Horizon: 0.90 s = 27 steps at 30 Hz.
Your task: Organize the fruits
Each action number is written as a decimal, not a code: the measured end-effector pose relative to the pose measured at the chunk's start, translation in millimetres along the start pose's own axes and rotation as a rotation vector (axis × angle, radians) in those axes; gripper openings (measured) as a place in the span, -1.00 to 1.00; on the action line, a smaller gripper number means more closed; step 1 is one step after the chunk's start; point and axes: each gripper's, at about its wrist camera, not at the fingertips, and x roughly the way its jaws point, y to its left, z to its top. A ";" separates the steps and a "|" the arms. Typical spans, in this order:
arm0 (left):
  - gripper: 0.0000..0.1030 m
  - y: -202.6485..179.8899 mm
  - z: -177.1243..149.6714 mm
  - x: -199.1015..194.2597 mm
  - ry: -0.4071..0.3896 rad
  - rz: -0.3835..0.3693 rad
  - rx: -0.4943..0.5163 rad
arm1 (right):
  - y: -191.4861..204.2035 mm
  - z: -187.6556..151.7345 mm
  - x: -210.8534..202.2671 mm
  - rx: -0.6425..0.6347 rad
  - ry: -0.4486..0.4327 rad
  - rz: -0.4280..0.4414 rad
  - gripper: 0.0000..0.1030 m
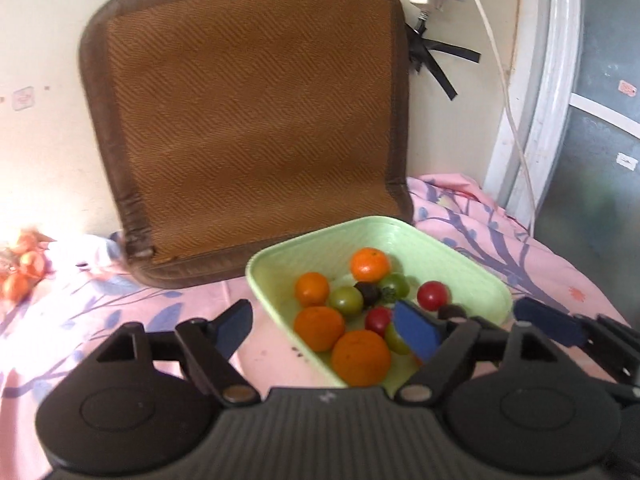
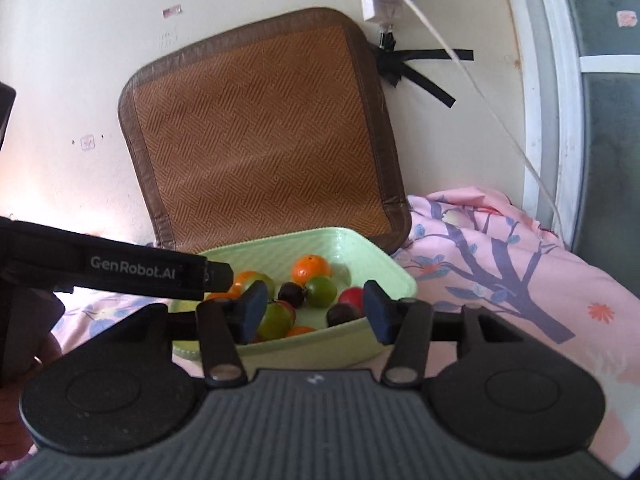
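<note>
Fruits, orange [image 1: 362, 357], green [image 1: 346, 300] and red [image 1: 432, 295], lie together in a green tray [image 1: 280, 268] on the pink bedsheet [image 1: 532, 252]. We hold our left gripper [image 1: 326, 322] over the tray's near corner, fingers wide and empty. Our right gripper [image 2: 316, 312] stands at the tray's near wall, fingers also wide and empty.

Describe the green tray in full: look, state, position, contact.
The tray is pale green, rectangular with rounded corners and ribbed inner walls, and looks like plastic. It sits upright on the pink floral cloth, in front of the woven mat. It holds oranges, green and red tomatoes, and dark fruits. Neither gripper visibly touches it.
</note>
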 end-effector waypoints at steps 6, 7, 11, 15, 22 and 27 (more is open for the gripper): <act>0.99 2.1 -13.3 -41.7 -0.060 0.083 -0.013 | 0.9 -13.5 -39.1 0.110 -0.016 -0.008 0.08; 0.99 1.6 -16.4 -49.2 -0.070 0.100 -0.011 | 2.3 -17.1 -45.5 0.125 -0.011 -0.011 0.08; 1.00 2.1 -28.4 -75.7 -0.079 0.120 -0.022 | 11.7 -32.7 -66.5 0.152 0.016 -0.013 0.08; 1.00 5.1 -40.6 -100.7 -0.111 0.125 -0.028 | 26.5 -49.5 -78.2 0.130 0.061 -0.003 0.08; 1.00 8.8 -55.0 -133.1 -0.152 0.132 -0.013 | 47.4 -67.0 -85.8 0.131 0.134 0.024 0.09; 0.99 9.2 -63.9 -143.1 -0.162 0.160 -0.002 | 59.3 -72.4 -91.3 0.116 0.139 0.028 0.13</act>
